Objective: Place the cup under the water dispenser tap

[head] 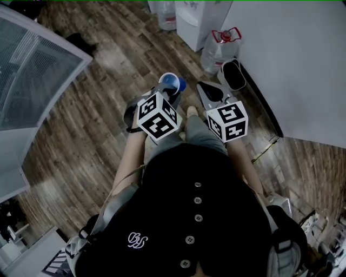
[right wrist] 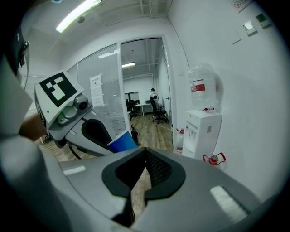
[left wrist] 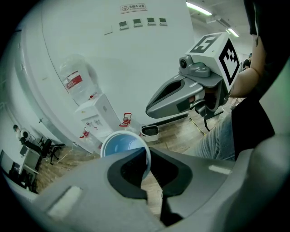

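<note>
A blue cup (head: 172, 82) with a white rim hangs over the wooden floor, and my left gripper (head: 167, 91) is shut on its rim. In the left gripper view the cup's wall (left wrist: 124, 145) stands pinched between the dark pads of that gripper (left wrist: 147, 153). My right gripper (head: 209, 91) travels beside it on the right, shut with nothing in it; its pads (right wrist: 152, 165) meet. The white water dispenser (right wrist: 201, 131) with a bottle (right wrist: 202, 88) on top stands ahead against the wall, a good way off. It also shows at the head view's top as the dispenser (head: 194, 21).
A water jug with a red handle (head: 219, 51) and a small dark bin (head: 233, 74) sit on the floor by the white wall (head: 303, 65). More jugs (head: 165, 13) stand left of the dispenser. A glass partition (head: 32, 76) lies at the left. A person stands far off in the office.
</note>
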Motion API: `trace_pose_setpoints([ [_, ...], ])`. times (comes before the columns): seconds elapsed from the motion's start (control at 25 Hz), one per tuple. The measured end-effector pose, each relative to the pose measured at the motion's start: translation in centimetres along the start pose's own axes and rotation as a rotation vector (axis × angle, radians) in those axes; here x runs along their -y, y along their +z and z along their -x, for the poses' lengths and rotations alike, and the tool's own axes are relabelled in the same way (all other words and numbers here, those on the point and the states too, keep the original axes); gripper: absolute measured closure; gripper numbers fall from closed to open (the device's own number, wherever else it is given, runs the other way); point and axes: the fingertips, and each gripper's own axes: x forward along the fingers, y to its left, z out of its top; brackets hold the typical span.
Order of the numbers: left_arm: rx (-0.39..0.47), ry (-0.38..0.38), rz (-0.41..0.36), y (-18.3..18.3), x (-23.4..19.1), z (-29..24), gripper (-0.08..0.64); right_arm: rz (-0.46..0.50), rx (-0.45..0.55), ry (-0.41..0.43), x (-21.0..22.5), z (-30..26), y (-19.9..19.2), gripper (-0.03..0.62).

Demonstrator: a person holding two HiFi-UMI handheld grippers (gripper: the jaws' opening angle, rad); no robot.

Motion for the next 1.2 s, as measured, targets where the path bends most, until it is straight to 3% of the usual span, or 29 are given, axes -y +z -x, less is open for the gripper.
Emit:
trace_pose_setpoints([
  [0.32,0.002,0.020,0.023,0.4,-5.9,-2.5,0.545,0.000,-0.010,0.027,3.2,-5.5,1.2,0.592],
  [0.92,0.031,0.049,0.036,7.1,-23.2,-8.3,0.545,0.068,0.010,0.078,15.1,-18.3,11.0,0.592],
  [1.2,0.014,0.034,0.043,8.4,-26.5,-11.8,0.545,0.078,0.002,0.092,18.9,-21.6,12.0,0.592],
])
